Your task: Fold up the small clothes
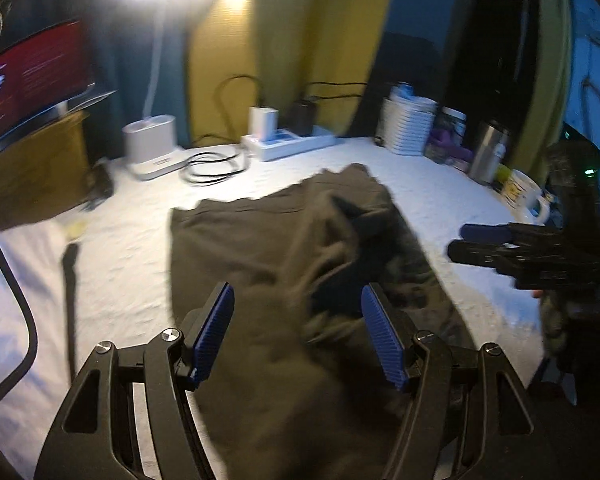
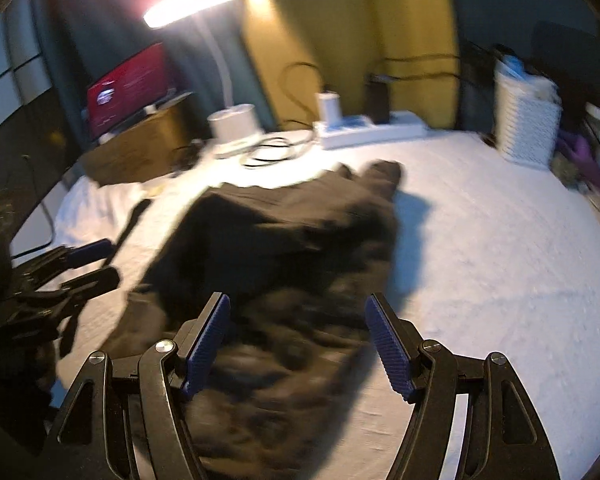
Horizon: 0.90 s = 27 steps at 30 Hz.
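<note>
I am looking down at a dark piece of clothing [image 1: 284, 264] that lies on the bench [image 1: 116, 264], which has a white cover. The far part of the cloth is flat and smooth, but the near part is bunched up and rumpled, so I think the fold is only partly done. My left gripper [image 1: 298, 336] hangs over the near edge of the cloth with its jaws wide apart and nothing between its blue pads [image 1: 214, 332]. My right gripper [image 2: 298, 340] is the same: spread wide, empty, above the crumpled near side. Both point down at a slant, so I can see the cloth well and pick a spot to grab. The pictures are blurry, so I cannot tell what kind of clothing it is. A lamp [image 2: 192, 0], a coiled cable [image 1: 212, 168] and a mug [image 1: 524, 196] sit at the back and side, well away from the cloth, which leaves room to fold.
</note>
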Available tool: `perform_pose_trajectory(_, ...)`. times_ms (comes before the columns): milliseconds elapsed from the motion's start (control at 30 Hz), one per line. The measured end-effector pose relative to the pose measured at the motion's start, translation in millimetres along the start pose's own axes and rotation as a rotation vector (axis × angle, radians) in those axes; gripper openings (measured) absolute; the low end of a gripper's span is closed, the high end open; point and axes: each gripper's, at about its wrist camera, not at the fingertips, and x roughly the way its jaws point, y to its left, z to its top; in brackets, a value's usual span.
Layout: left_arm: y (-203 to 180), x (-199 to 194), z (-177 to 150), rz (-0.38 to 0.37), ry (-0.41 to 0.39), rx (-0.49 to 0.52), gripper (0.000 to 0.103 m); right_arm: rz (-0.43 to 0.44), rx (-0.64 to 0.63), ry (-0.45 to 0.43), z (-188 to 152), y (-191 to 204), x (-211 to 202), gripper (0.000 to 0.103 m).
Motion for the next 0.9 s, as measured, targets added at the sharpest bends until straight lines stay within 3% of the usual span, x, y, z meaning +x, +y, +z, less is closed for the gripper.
perform_pose_trajectory(233,-46.3,15.8,8.4,-0.067,0.052,0.105,0.066,-0.006,0.06,0.042,-12.4,-37.5,12.8,0.072)
perform_pose_trajectory(333,-63.3,41.4,-2.4,-0.02,0.161,0.196,0.066,0.01,0.06,0.048,-15.9,-42.1,14.2,0.072)
perform_pose_trajectory(433,-64.4,49.7,-14.8,0.049,0.19,0.25,0.065,0.023,0.061,0.051,-19.8,-45.4,15.5,0.072)
perform_pose_trajectory(567,-50.5,36.8,-20.9,0.088,0.185,0.224,0.019,0.057,0.075,0.069,-29.2,-45.2,19.3,0.072)
perform_pose_trajectory(600,-47.4,30.8,-20.7,0.092,0.175,0.208,0.014,0.067,0.072,0.075,-31.1,-42.9,20.9,0.072)
perform_pose_trajectory(667,-41.6,18.2,-20.2,0.101,0.146,0.174,0.008,0.087,0.06,0.088,-35.0,-34.6,24.0,0.072)
perform_pose_trajectory(900,-25.5,-16.4,-35.9,0.176,0.112,0.109,0.006,0.118,-0.008,0.106,-40.1,-2.8,23.8,0.072)
